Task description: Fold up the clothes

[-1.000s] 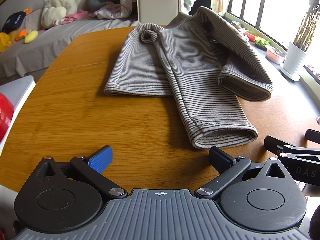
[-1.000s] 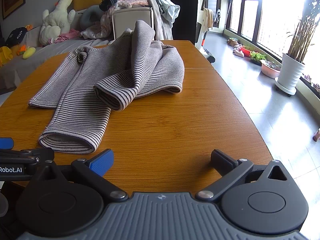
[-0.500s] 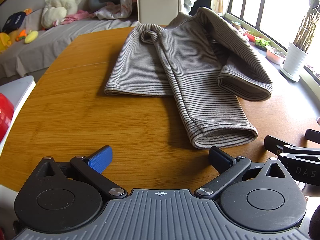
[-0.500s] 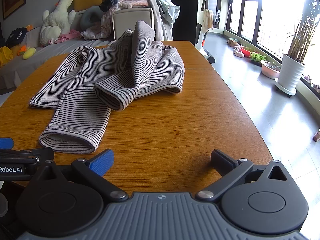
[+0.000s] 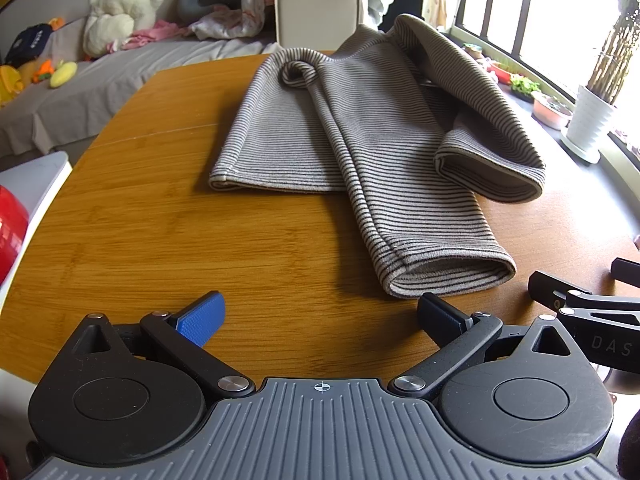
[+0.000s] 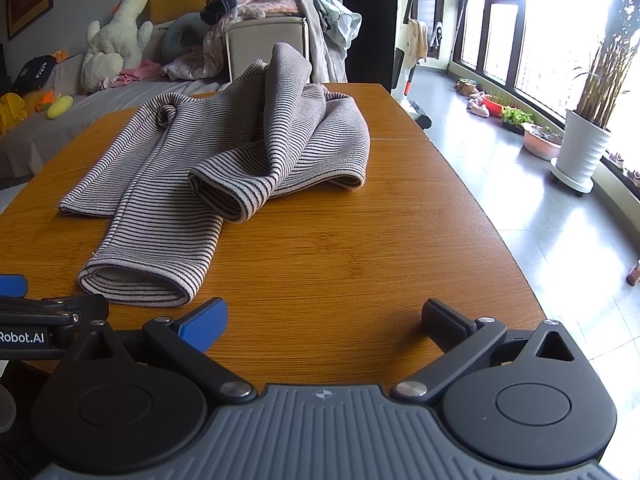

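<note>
A grey striped sweater [image 5: 360, 128] lies loosely spread on the wooden table [image 5: 160, 240], also in the right wrist view [image 6: 208, 160]. One sleeve cuff [image 5: 448, 272] points toward me; the other sleeve [image 5: 492, 172] is folded over the body. My left gripper [image 5: 320, 312] is open and empty at the near table edge, just short of the near cuff. My right gripper [image 6: 324, 316] is open and empty beside it, to the right of that cuff [image 6: 136, 280]. Each gripper's fingers show at the edge of the other's view.
A sofa [image 5: 80, 92] with plush toys and a clothes pile lies beyond the table. A beige box [image 6: 264, 48] stands at the table's far end. A potted plant [image 6: 580, 152] stands on the floor by the window at right. A red object [image 5: 10, 232] is at left.
</note>
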Action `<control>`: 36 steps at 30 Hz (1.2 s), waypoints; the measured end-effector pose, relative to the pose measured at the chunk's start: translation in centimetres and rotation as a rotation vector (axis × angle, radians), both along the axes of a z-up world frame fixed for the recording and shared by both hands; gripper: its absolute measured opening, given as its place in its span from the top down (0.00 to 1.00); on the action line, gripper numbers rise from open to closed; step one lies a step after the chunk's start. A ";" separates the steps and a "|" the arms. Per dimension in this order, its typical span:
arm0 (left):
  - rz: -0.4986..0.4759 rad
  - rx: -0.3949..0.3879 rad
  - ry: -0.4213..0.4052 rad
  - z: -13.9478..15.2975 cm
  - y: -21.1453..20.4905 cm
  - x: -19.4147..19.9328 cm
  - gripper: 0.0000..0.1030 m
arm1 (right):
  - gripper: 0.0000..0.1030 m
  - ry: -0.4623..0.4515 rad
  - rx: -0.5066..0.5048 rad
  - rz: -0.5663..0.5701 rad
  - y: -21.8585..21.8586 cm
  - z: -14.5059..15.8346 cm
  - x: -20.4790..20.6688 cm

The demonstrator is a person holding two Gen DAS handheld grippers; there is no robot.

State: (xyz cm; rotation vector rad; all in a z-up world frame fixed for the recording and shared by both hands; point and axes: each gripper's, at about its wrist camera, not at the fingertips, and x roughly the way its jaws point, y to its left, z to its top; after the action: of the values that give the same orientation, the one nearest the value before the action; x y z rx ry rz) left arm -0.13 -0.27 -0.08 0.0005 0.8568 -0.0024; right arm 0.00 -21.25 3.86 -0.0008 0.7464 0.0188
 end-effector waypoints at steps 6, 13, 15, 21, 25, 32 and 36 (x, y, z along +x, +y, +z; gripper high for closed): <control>-0.001 0.000 0.000 0.0 0.0 0.0 0.00 | 0.00 0.005 -0.001 -0.001 0.1 0.1 0.1; -0.002 0.000 0.001 0.0 0.0 0.0 0.00 | 0.00 0.008 -0.002 0.000 0.2 0.0 0.1; -0.002 -0.001 0.002 0.0 0.0 0.0 0.00 | 0.00 0.007 -0.002 0.001 0.1 0.0 0.2; -0.001 -0.001 0.003 0.0 -0.1 0.0 0.00 | 0.00 -0.001 -0.002 0.003 0.1 -0.1 0.2; -0.003 -0.001 0.003 0.0 0.0 0.0 0.00 | 0.00 -0.018 0.001 -0.008 0.2 -0.2 0.1; -0.045 -0.054 0.003 0.4 0.6 0.8 0.00 | 0.00 -0.003 0.000 0.013 -0.2 0.0 0.8; -0.085 -0.107 -0.044 1.9 1.3 2.2 0.00 | 0.00 0.014 -0.001 0.050 -0.8 0.2 1.5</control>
State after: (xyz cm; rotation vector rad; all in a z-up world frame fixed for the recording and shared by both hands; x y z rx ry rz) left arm 2.08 1.04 1.86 -0.0634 0.8113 -0.1279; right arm 1.51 -22.03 4.05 -0.0204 0.7604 0.0665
